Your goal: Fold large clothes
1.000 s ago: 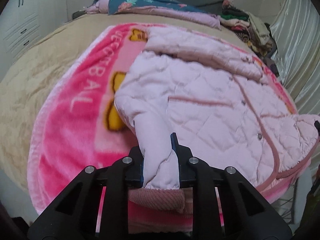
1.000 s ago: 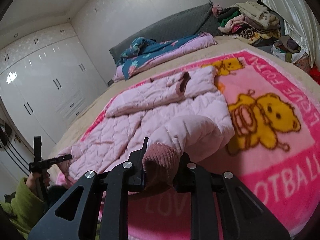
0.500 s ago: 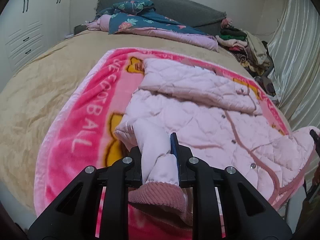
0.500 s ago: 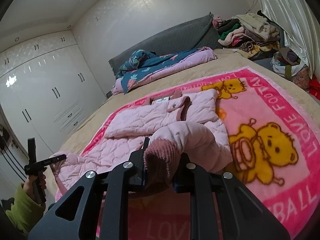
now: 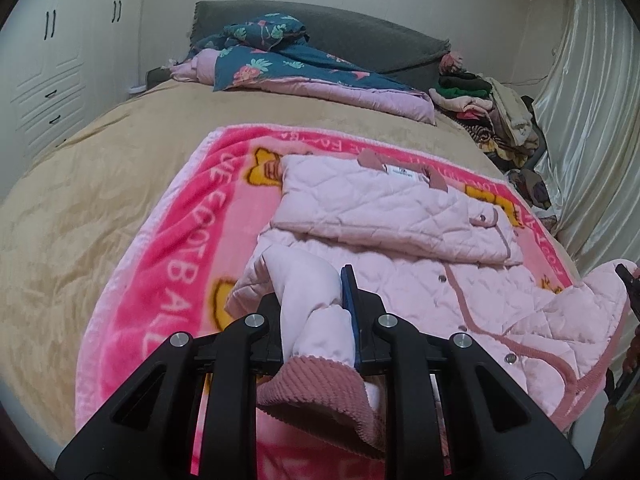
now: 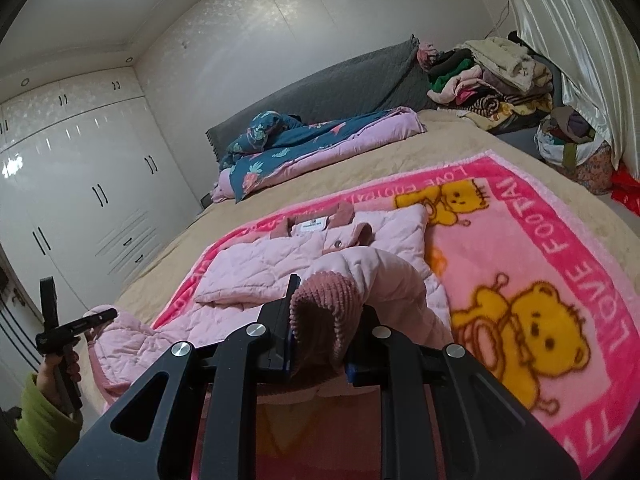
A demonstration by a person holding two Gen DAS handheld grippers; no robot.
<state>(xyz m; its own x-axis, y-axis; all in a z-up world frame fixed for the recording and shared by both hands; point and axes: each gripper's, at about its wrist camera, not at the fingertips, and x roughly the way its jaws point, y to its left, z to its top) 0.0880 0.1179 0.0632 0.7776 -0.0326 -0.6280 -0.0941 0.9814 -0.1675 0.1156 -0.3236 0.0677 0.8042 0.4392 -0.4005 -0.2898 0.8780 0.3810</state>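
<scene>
Since the earlier frames we had lifted both sleeve ends higher off the bed, so the far collar and the headboard had come into fuller view and the sleeves stood in taller humps over the jacket body. Nearest to us, the left gripper (image 5: 316, 312) had its fingers clamped on the pale pink sleeve (image 5: 304, 280) just above its ribbed dusty-rose cuff (image 5: 320, 384), which hung down toward us below the fingers. The right gripper (image 6: 324, 320) likewise had its fingers closed on the other sleeve's ribbed cuff (image 6: 324, 312), the padded sleeve arching away behind it. Beyond the fingers the quilted pink jacket (image 5: 400, 216) lay spread on the pink bear blanket (image 6: 540, 280), its upper part folded over in a flat panel, collar and label toward the headboard. In the right wrist view we saw, at the left edge, a hand (image 6: 60, 364) in a green sleeve holding the other gripper at the jacket's hem side. The blanket lay on the tan bedspread (image 5: 100, 200). Farther back a blue floral quilt (image 5: 288, 60) was bunched against the grey headboard (image 5: 360, 40), with a heap of clothes (image 6: 492, 76) by the curtain (image 5: 592, 100) and white wardrobes (image 6: 80, 168) on the far wall.
</scene>
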